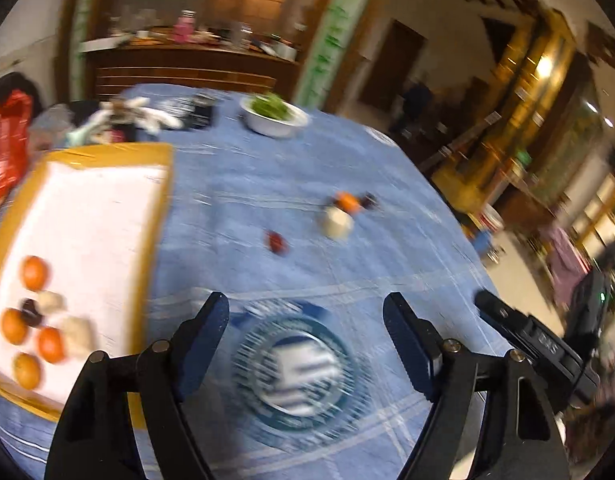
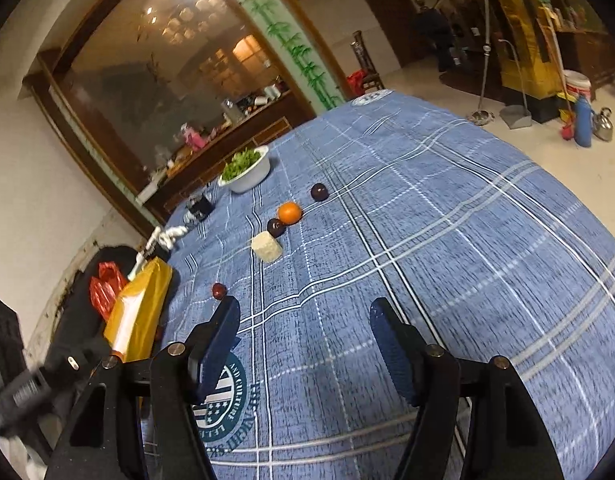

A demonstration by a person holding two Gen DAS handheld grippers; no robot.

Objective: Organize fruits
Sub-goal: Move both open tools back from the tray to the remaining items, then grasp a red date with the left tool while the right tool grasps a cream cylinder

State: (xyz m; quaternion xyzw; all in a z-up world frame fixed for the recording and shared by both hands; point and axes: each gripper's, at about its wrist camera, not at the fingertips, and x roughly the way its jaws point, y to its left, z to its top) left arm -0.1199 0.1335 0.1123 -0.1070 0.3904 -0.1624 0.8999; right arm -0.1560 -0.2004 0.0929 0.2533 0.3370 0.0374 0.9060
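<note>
Both grippers are empty right now. The left gripper (image 1: 305, 312) has its jaws spread fairly wide with nothing but blue tablecloth (image 1: 267, 184) between them, and the right gripper (image 2: 303, 318) is also parted, a bit narrower, over bare cloth too.

Where the fruit is: a bunch is already on the tray (image 1: 107, 200) off to the left, the one with the white middle and yellow rim. I count four oranges (image 1: 34, 273) there, a dark plum-looking thing and a couple of pale chunks. Left out on the table are one orange (image 2: 289, 213), two dark plums, one just beside it (image 2: 276, 227) and one further back (image 2: 319, 191), a pale cylinder-shaped chunk (image 2: 267, 246), and a small red fruit (image 2: 218, 291) nearer the tray. The white bowl of greens (image 2: 247, 168) sits at the back, well apart from all this.

My guess is the next step is grabbing one of the loose pieces and carrying it to the tray. The small red one looks closest to the right gripper's left finger, so I'd go for that first. Tips: come down so the fruit sits centred between the pads, not off one fingertip, since round stuff rolls on cloth. Close gently on the plums. The orange, plum and pale chunk sit close together, so approach from the open side to avoid knocking neighbours. The left view is blurry, so don't trust it for fine aiming.
</note>
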